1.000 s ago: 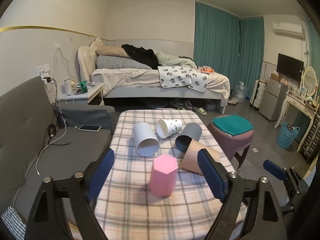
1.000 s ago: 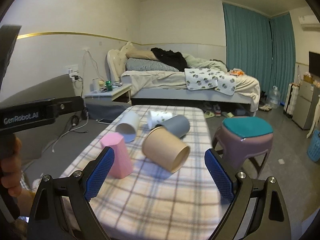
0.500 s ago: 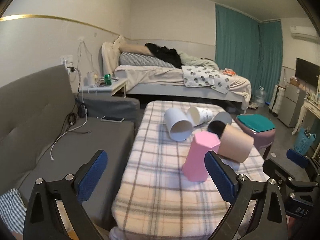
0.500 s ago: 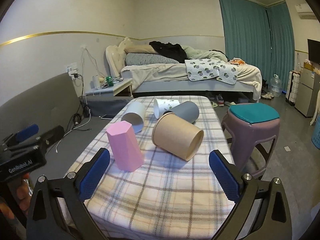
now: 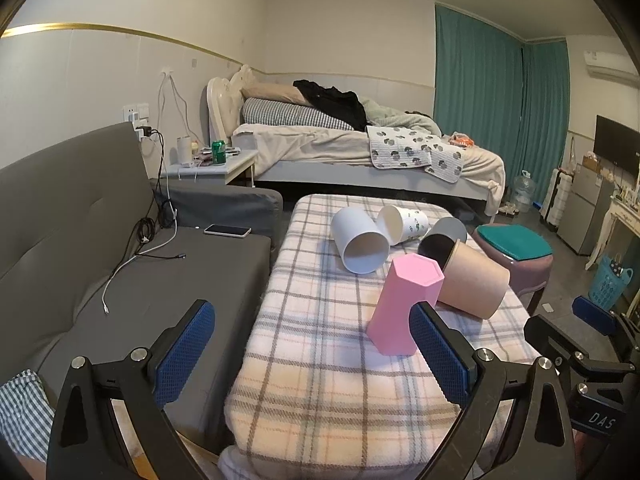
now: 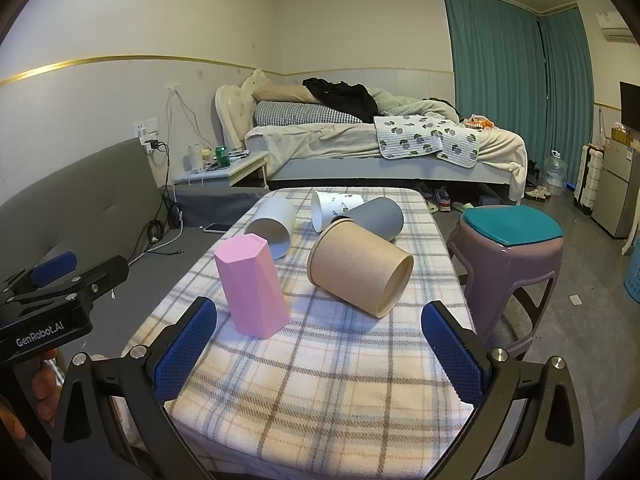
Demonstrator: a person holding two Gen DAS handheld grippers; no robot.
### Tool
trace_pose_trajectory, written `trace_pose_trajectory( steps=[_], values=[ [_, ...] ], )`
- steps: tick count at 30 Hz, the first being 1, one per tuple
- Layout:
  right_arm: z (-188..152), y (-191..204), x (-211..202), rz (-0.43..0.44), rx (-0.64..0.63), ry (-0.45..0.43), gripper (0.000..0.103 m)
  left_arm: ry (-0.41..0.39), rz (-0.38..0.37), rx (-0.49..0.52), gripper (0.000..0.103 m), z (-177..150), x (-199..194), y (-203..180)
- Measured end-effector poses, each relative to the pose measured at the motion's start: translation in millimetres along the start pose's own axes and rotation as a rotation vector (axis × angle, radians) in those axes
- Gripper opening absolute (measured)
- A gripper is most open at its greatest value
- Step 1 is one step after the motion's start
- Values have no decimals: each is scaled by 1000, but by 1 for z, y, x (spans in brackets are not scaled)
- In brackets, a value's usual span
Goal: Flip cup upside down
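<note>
Cups are sitting on the plaid table [image 5: 320,360] ahead of you, five in all. From your left wrist view, the pink cup [image 5: 402,304] is standing closed end up near the table's middle, leaning a little in this fisheye picture. Just beside it on the right, the tan cup [image 5: 476,288] is lying on its side, and it looks to be touching the pink one. Behind them the white cup [image 5: 360,244] is lying with its mouth facing you, the printed cup [image 5: 404,224] is lying next to it, and the grey cup [image 5: 440,238] is lying with its dark mouth turned toward the tan one. Your left gripper [image 5: 312,354] is hanging wide open over the table's near left edge, holding nothing. A grey sofa [image 5: 80,240] with a phone [image 5: 227,230] on it is sitting to the left.

From your right wrist view, the pink cup [image 6: 252,290] is standing at left and the tan cup [image 6: 360,272] is lying at centre with its mouth pointing right. The white cup [image 6: 270,226], printed cup [image 6: 332,208] and grey cup [image 6: 374,216] are lying behind. Your right gripper [image 6: 320,348] is spread wide open at the near edge, gripping nothing. Your left gripper [image 6: 54,268] is showing at far left; from here you cannot tell how its jaws stand. A purple stool [image 6: 508,248] is standing right of the table.
</note>
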State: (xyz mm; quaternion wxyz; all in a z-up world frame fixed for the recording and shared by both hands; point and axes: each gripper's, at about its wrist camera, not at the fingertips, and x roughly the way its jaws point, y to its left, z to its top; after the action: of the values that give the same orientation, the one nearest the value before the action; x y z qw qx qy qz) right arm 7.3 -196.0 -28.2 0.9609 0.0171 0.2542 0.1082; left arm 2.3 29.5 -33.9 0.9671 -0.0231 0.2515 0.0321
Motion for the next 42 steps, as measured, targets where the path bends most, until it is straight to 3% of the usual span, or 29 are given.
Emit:
trace_pose_trajectory(
  steps=[42],
  values=[
    [0, 1, 4, -9, -7, 9, 103, 5, 18, 6, 101, 0, -3, 1]
  ],
)
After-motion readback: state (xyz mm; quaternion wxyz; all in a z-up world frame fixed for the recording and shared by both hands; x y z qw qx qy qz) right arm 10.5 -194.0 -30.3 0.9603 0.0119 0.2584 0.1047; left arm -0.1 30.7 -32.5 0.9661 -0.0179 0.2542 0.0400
